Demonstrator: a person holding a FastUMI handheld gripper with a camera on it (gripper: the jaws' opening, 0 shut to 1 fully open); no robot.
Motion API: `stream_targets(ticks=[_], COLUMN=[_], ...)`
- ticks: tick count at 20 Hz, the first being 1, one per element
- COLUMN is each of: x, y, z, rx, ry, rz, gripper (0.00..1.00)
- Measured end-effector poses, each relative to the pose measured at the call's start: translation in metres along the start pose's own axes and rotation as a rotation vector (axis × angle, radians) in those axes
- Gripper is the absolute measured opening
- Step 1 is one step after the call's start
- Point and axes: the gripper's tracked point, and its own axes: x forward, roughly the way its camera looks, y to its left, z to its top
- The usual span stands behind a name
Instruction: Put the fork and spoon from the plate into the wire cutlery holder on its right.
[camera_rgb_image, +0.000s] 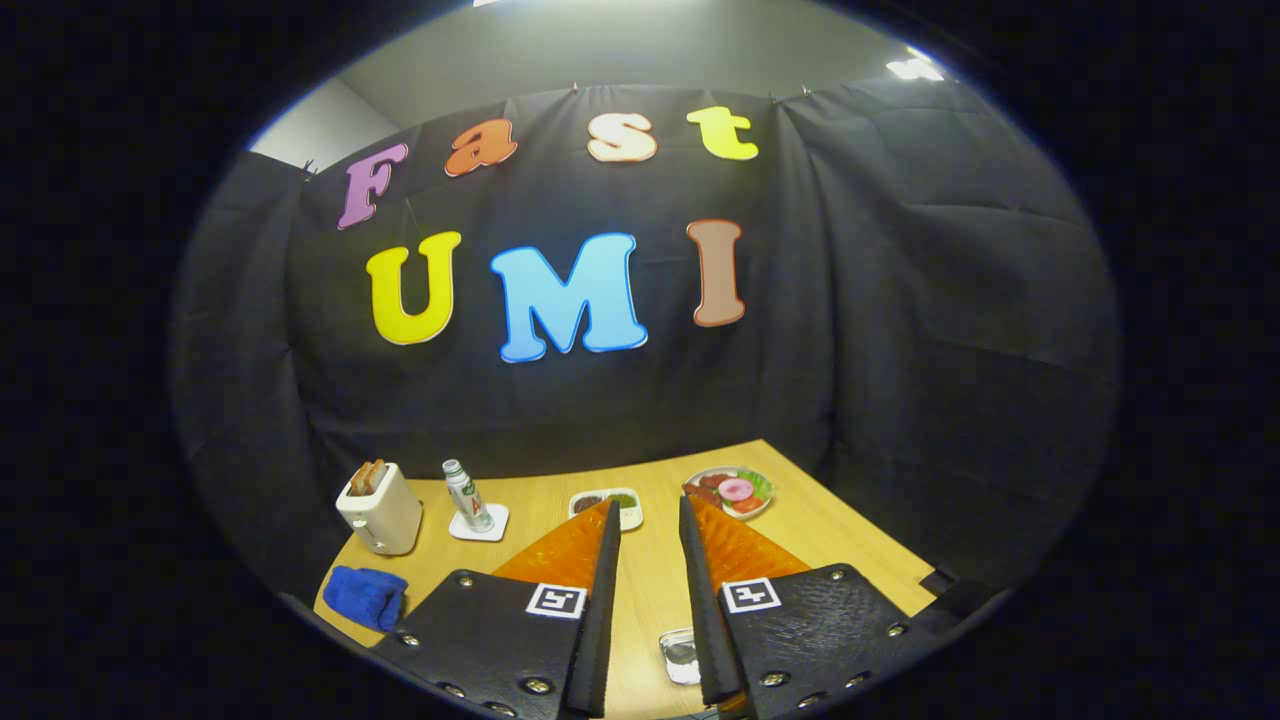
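Observation:
My gripper (648, 503) hangs above the wooden table (650, 580), open, with a narrow gap and nothing held between its fingers. Beyond the right fingertip, near the table's far right corner, sits a white plate (733, 490) with a pink ring-shaped piece, red slices and green leaves on it. I cannot make out any cutlery on it from here. Just ahead of the left fingertip lies a small white rectangular dish (610, 503) with dark and green fillings, partly hidden by that finger.
A white toaster (380, 508) with toast stands at the far left. A small bottle (468, 495) stands on a white coaster beside it. A blue cloth (365, 597) lies near the left edge. A small clear container (680, 655) sits low between the fingers. Black cloth walls close in behind and on the right.

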Motion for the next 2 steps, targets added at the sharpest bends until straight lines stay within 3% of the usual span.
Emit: stream_targets(ticks=[2], x=[-0.0022], y=[-0.0049], z=[0.0133], rx=[0.001], ry=[-0.062], rz=[-0.036], gripper=[0.35])
